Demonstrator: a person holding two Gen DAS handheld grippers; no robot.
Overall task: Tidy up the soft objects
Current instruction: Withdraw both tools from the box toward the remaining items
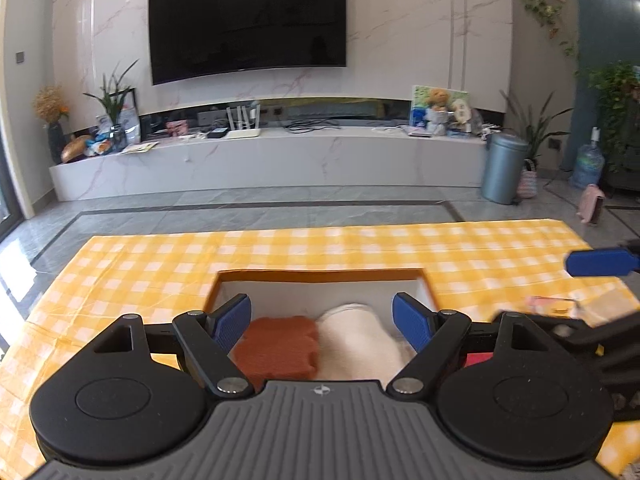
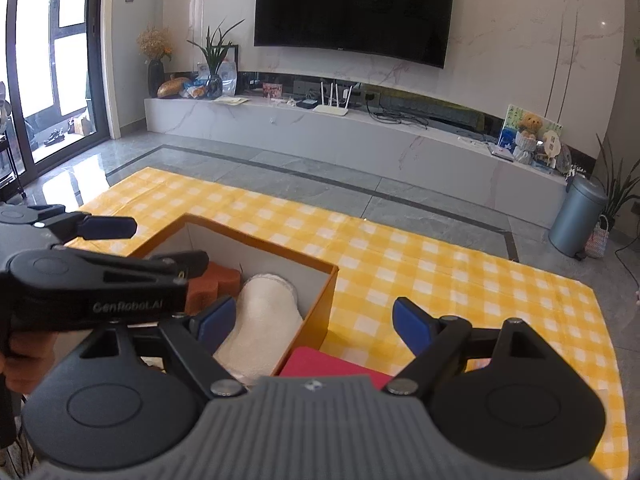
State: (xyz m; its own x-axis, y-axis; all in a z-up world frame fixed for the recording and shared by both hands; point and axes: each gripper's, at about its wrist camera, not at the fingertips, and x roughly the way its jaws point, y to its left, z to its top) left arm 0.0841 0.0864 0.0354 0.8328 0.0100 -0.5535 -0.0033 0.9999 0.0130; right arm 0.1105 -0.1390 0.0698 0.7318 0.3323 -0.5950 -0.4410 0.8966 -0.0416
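Inside the open box [image 1: 320, 280] on the yellow checked cloth [image 1: 160, 264], an orange sponge [image 1: 280, 346] lies left of, and touching, a white towel [image 1: 360, 340]. Above them the left gripper [image 1: 322, 320] hangs spread wide, holding nothing. Right of the box, the right gripper [image 2: 314, 324] is equally wide and empty, over a red cloth [image 2: 320, 364].

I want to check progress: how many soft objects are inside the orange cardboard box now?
2. A rust-orange sponge block lies on the box's left side, and a white fluffy cloth lies beside it on the right. The grippers hide the orange cardboard box floor partly, so more may be hidden.
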